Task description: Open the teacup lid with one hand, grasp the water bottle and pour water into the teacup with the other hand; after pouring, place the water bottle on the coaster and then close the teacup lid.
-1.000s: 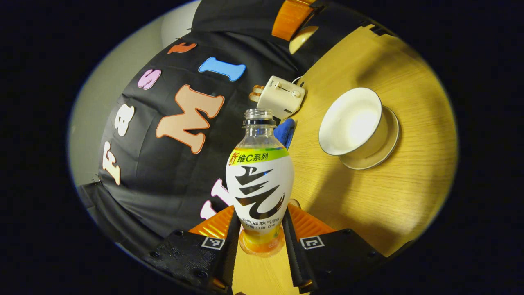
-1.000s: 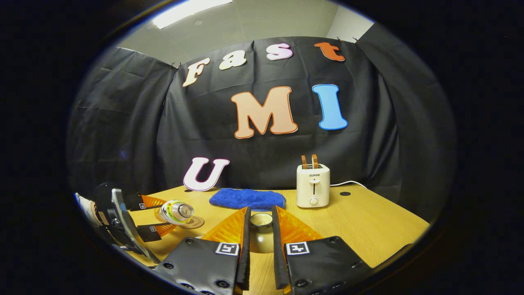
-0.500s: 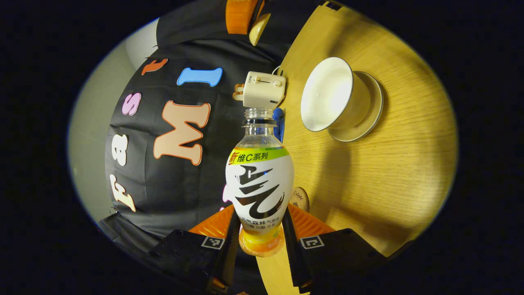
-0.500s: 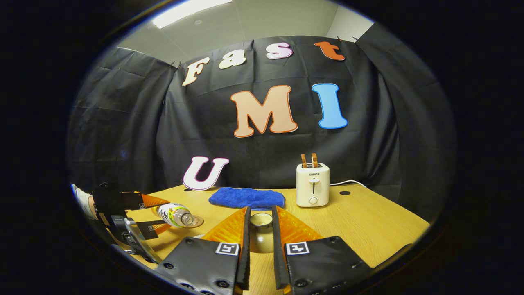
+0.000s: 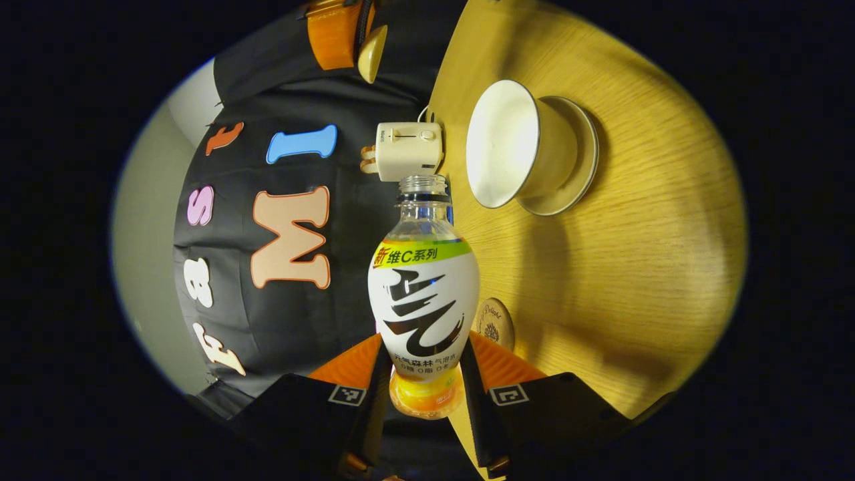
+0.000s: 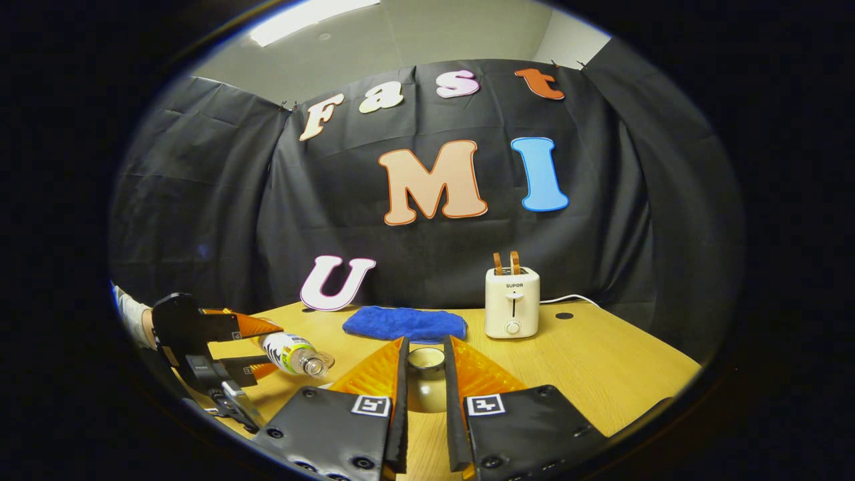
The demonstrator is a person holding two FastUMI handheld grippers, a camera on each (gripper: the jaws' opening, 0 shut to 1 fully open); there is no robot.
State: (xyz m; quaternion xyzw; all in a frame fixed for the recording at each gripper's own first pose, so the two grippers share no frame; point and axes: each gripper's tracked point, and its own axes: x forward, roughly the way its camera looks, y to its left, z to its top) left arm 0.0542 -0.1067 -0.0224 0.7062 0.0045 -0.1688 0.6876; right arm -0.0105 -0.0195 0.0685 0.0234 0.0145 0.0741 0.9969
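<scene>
wooden table [image 6: 601, 367] runs pale and bare to your right of the toaster [image 6: 511, 302], with its far edge meeting the black cloth wall [image 6: 214, 220]. blue towel [image 6: 404, 323] lies flat near that back edge, just beside the toaster. grey ceiling with a lit panel [image 6: 314, 10] sits above the cloth.

open teacup [image 5: 514, 150] stands on its saucer [image 5: 574, 160] out on the bare wood, well apart from the toaster. round coaster [image 5: 495, 324] lies flat on the table close beside the bottle's lower body in the left gripper view.

your left gripper [image 5: 425, 377] is clamped on the water bottle [image 5: 423, 294], both fingers pressing its lower body. bottle is uncapped, neck pointing toward the teacup side. in the right gripper view the left gripper [image 6: 250, 347] reaches in low from the side with a sleeve [image 6: 130, 314] behind it, and the water bottle [image 6: 294, 353] lies tipped near level, mouth slightly down, above the table.

your right gripper [image 6: 426, 374] is closed on the teacup lid [image 6: 425, 381], fingers on either side of its knob, held level over the table front. in the left gripper view the teacup lid [image 5: 371, 53] shows between orange fingers [image 5: 330, 33], off the cup.
</scene>
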